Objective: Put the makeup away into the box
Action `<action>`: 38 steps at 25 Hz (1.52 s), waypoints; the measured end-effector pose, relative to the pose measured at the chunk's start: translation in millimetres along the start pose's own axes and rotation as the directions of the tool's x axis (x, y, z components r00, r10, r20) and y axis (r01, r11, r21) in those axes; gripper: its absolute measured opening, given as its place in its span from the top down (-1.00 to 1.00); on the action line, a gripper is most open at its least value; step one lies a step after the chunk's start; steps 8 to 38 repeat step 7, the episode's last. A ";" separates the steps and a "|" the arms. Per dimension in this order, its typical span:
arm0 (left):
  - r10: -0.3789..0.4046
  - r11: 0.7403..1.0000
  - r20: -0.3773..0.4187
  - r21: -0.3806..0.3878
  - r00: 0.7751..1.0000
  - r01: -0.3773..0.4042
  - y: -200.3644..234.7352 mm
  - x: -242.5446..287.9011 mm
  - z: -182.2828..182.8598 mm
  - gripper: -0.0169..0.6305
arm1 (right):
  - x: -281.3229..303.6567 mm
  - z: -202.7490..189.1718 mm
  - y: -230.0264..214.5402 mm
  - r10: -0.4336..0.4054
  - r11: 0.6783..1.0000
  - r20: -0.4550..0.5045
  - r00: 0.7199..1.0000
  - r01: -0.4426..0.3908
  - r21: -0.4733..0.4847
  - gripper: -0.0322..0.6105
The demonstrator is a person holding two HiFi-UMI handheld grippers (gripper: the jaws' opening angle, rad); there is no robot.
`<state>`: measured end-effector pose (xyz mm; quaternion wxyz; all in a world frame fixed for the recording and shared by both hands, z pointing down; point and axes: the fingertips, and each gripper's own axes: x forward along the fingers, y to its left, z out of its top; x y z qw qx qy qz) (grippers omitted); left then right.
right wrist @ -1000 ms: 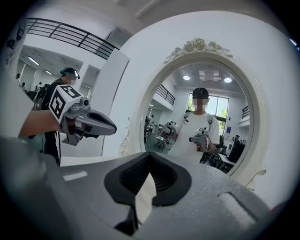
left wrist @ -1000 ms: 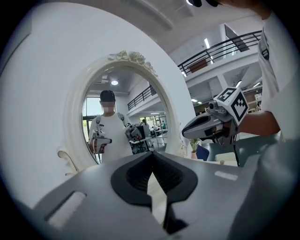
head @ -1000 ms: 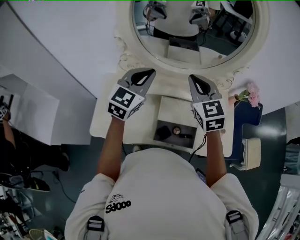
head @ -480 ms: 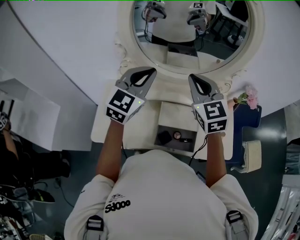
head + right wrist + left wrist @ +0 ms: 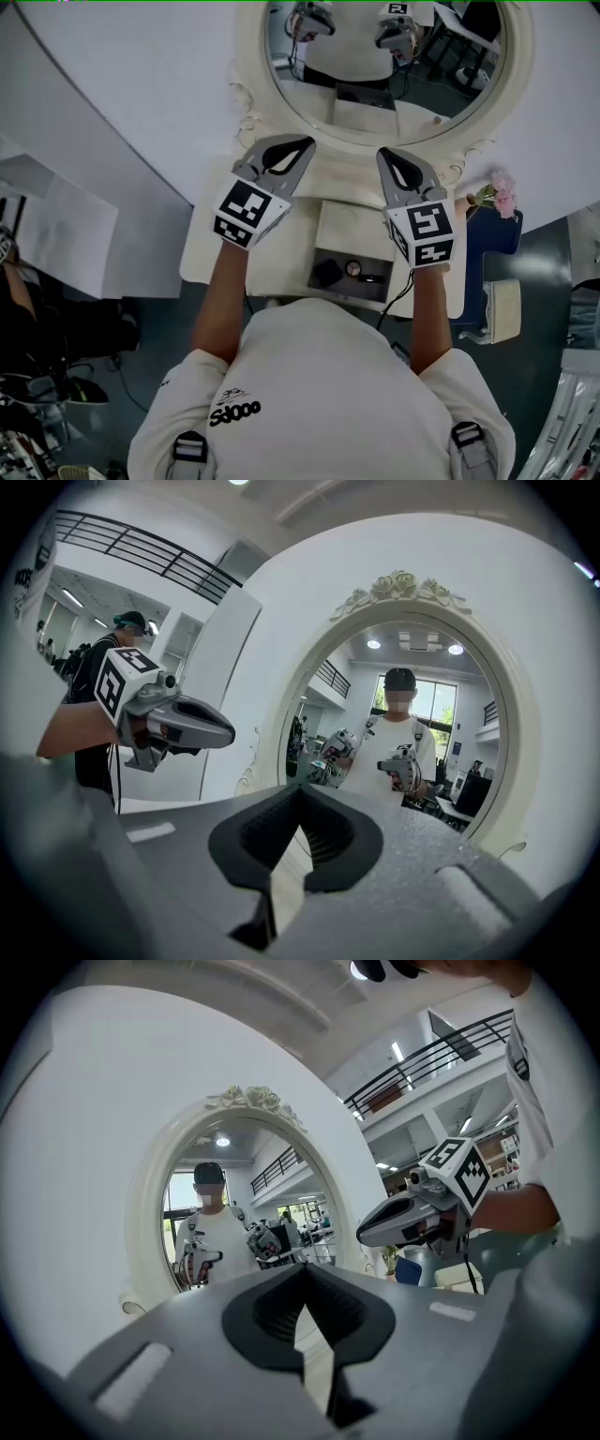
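I have 2 grey hand-held grippers up, left gripper (image 5: 298, 148) and right gripper (image 5: 386, 155), jaws pressed together, nothing held. The white box with dark inside (image 5: 354, 225) sits just below, between them, with small makeup pieces (image 5: 353, 270) inside.

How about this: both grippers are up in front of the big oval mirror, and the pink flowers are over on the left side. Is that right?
Not quite. The pink flowers are on the right side, past the right gripper, not on the left; the head view shows this. The rest is right: the left gripper and the right one are both up in front of the big oval mirror.
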<state>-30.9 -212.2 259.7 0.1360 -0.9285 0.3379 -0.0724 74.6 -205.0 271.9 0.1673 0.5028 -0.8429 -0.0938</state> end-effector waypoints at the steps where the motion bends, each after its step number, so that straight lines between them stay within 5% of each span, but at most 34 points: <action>1: -0.001 1.000 -0.001 -0.001 1.000 0.001 -0.4 0.0 -0.5 0.89 | 0.2 -0.4 0.4 0.001 1.000 -0.001 1.000 -0.001 0.001 0.89; 38: -0.004 1.000 -0.006 0.000 1.000 0.004 -2.4 0.0 -1.8 0.89 | -0.1 -2.4 0.4 0.001 1.000 -0.004 1.000 -0.001 0.004 0.89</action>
